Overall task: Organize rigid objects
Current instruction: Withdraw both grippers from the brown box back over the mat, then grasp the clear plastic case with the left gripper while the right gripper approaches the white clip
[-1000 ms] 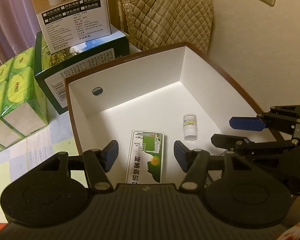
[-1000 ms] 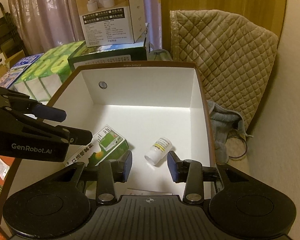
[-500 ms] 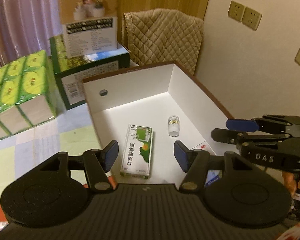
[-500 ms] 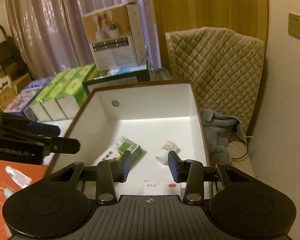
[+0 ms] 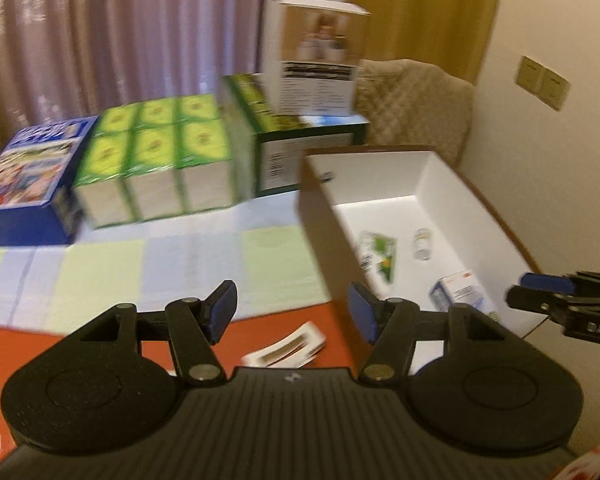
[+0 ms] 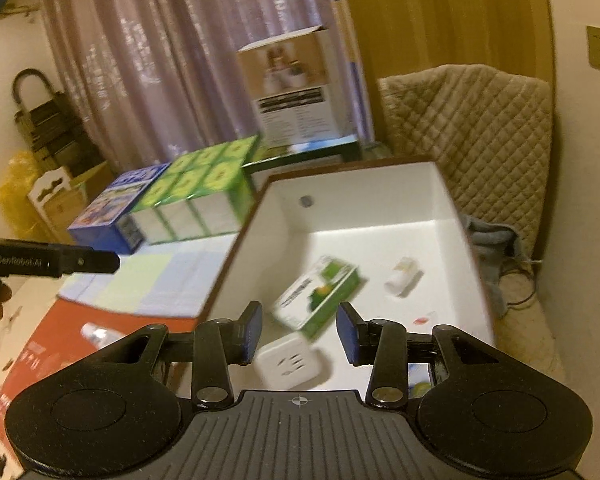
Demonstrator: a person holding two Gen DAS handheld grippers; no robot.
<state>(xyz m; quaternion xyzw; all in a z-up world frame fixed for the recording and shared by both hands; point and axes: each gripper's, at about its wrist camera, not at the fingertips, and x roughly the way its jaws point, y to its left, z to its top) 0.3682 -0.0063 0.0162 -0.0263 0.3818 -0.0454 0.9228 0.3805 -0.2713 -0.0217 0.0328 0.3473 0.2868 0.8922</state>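
A white box with a brown rim (image 5: 380,149) (image 6: 340,168) holds a green medicine carton (image 5: 380,256) (image 6: 320,296), a small white bottle (image 5: 422,244) (image 6: 402,280), a blue-and-white carton (image 5: 460,292) and a white socket adapter (image 6: 290,362). My left gripper (image 5: 292,308) stands open and empty, left of the box, above a white clip-like piece (image 5: 284,348) on the red surface. My right gripper (image 6: 299,332) hovers over the box's near end, open, its pads touching nothing. The adapter lies beneath it. Each gripper shows at the edge of the other's view.
Behind the box stand green tissue packs (image 5: 160,136), a blue carton (image 5: 24,176) and a green carton (image 5: 300,136) with a white carton (image 5: 316,60) on top. A quilted chair back (image 6: 468,120) is at the right. A small white tube (image 6: 98,334) lies on the red surface.
Both grippers have drawn back and up from the box. The left one has swung left, off the box and over the red surface. The adapter has come into the right view.
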